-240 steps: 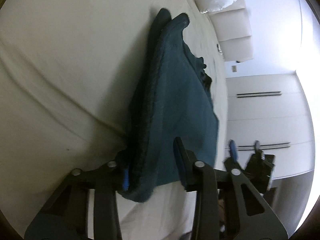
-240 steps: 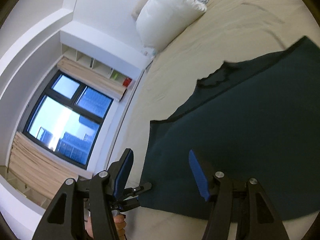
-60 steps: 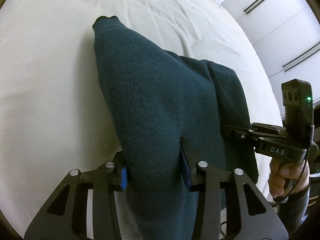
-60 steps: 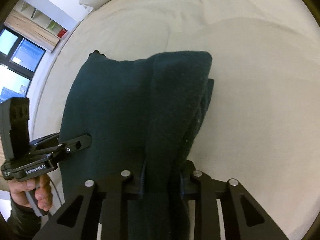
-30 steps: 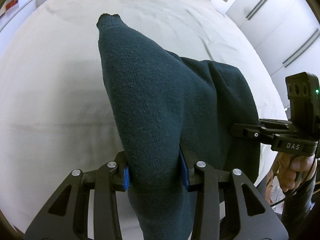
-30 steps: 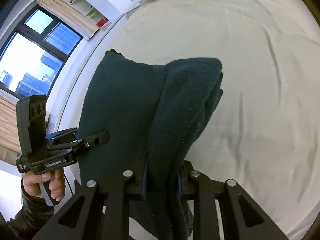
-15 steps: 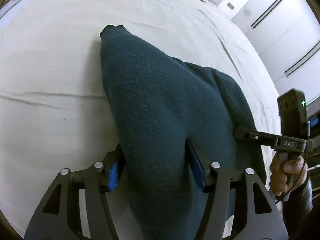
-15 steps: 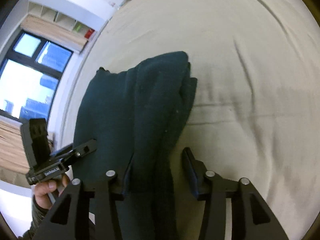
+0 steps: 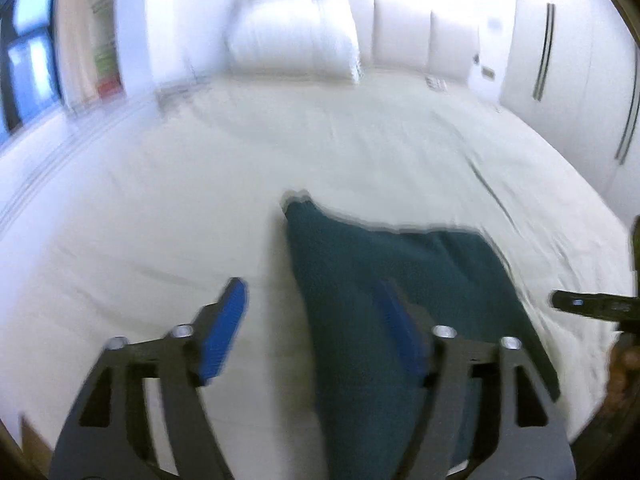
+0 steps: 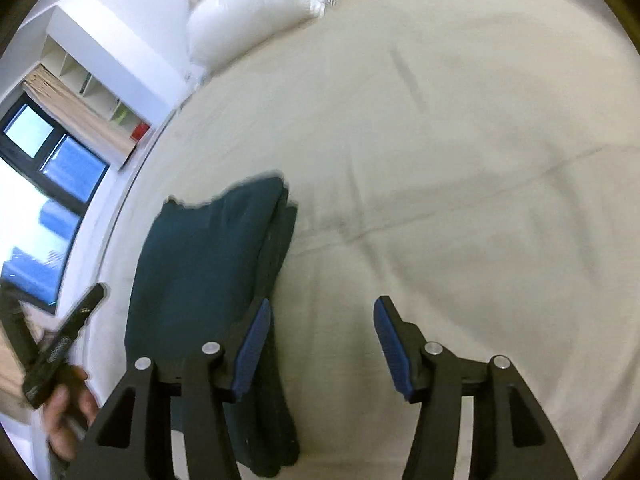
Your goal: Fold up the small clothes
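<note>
On the bed (image 10: pixel 460 152), the folded sweater (image 10: pixel 200 264) is probably lying soft and floppy; both tools, left tool (image 9: pixel 316 328) and right tool (image 10: pixel 320 344), are opening, holding nothing; grab thick edges.

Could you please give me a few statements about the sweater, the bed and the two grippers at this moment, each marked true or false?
1. The dark teal sweater lies folded on the bed sheet. True.
2. The right gripper is clamped on the sweater. False: its jaws are opening, with only sheet between them.
3. The left gripper has blue pads. True.
4. The sweater is resting on the pillow. False: the pillow is at the far end of the bed, apart from it.
5. The left gripper's jaws are shut. False: they are opening wide.
</note>
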### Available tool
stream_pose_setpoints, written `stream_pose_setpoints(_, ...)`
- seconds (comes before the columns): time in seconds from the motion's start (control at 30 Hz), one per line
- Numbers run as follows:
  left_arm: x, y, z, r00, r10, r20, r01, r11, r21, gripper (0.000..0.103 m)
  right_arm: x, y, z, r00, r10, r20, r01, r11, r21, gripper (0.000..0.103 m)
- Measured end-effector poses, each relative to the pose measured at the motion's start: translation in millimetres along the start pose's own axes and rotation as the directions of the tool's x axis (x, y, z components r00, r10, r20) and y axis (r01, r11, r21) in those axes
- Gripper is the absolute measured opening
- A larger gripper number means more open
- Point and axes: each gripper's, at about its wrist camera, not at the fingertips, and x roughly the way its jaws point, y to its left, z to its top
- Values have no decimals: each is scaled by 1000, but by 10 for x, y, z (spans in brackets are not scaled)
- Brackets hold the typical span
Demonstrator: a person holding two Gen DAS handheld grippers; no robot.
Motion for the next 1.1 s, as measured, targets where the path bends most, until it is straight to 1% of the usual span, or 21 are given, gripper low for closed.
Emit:
stream_pose_setpoints(0.03,-121,-18,13,999,24,41,-24,1000,5,89,-145,46,-19,998,-29,57,30,999,-23,60)
stream_pose_setpoints(0.07,-318,-67,14,993,51,110,-52,999,11,96,-326,115,-49,990,-51,131,58,997,-48,64)
stream_pose_setpoints(0.1,-536,-124,8,981,69,184,-73,997,16,99,-464,155,-77,980,-59,188,72,995,-66,72)
stream_pose_setpoints(0.13,-645,-168,42,970,83,227,-90,996,23,101,-644,226,-103,963,-64,263,91,992,-91,77)
stream_pose_setpoints(0.17,-787,-202,61,957,100,273,-114,993,35,103,-810,261,-156,944,-68,323,109,988,-111,86)
stream_pose_setpoints(0.2,-953,-254,62,939,117,323,-141,989,52,103,-936,327,-188,924,-70,376,127,984,-129,94)
stream_pose_setpoints(0.23,-1096,-309,61,922,140,362,-174,983,65,103,-1061,403,-211,900,-74,430,150,978,-146,99)
stream_pose_setpoints(0.27,-1176,-350,77,915,160,369,-200,977,72,103,-1192,480,-244,869,-86,487,184,970,-157,103)
stream_pose_setpoints(0.3,-1248,-391,101,915,165,369,-209,974,82,103,-1282,565,-239,840,-94,535,214,963,-167,103)
stream_pose_setpoints(0.37,-1416,-428,160,917,132,376,-180,979,97,103,-1472,719,-271,788,-97,609,264,946,-191,103)
stream_pose_setpoints(0.47,-1676,-436,214,907,146,396,-184,981,61,103,-1680,940,-254,756,-72,651,290,928,-233,103)
stream_pose_setpoints(0.5,-1754,-428,234,907,150,393,-183,982,49,103,-1774,988,-255,750,-57,659,284,928,-242,103)
stream_pose_setpoints(0.57,-1929,-402,264,913,141,384,-162,987,23,103,-1948,1054,-254,747,-18,665,248,935,-252,103)
stream_pose_setpoints(0.63,-2083,-389,254,909,139,392,-154,988,7,103,-2076,1111,-256,759,2,651,223,939,-262,103)
stream_pose_setpoints(0.7,-2238,-379,207,910,134,391,-144,990,-5,103,-2111,1201,-268,785,1,619,215,937,-275,103)
stream_pose_setpoints(0.77,-2271,-388,150,921,130,367,-135,991,-11,103,-2079,1237,-288,812,-9,584,211,937,-279,103)
stream_pose_setpoints(0.83,-2175,-416,89,940,129,316,-135,991,-4,103,-2038,1275,-368,832,-39,553,225,935,-273,103)
stream_pose_setpoints(0.9,-2025,-410,47,963,112,246,-113,994,-9,103,-1937,1278,-442,850,-44,525,226,931,-287,103)
stream_pose_setpoints(0.97,-1844,-379,-12,984,81,161,-76,996,-36,103,-1832,1266,-520,858,-81,508,255,924,-284,103)
stream_pose_setpoints(1.03,-1655,-358,-80,994,64,90,-60,997,-55,103,-1699,1219,-590,871,-96,482,257,925,-281,103)
stream_pose_setpoints(1.1,-1527,-344,-141,996,76,39,-74,995,-65,103,-1560,1167,-630,886,-119,448,261,927,-270,103)
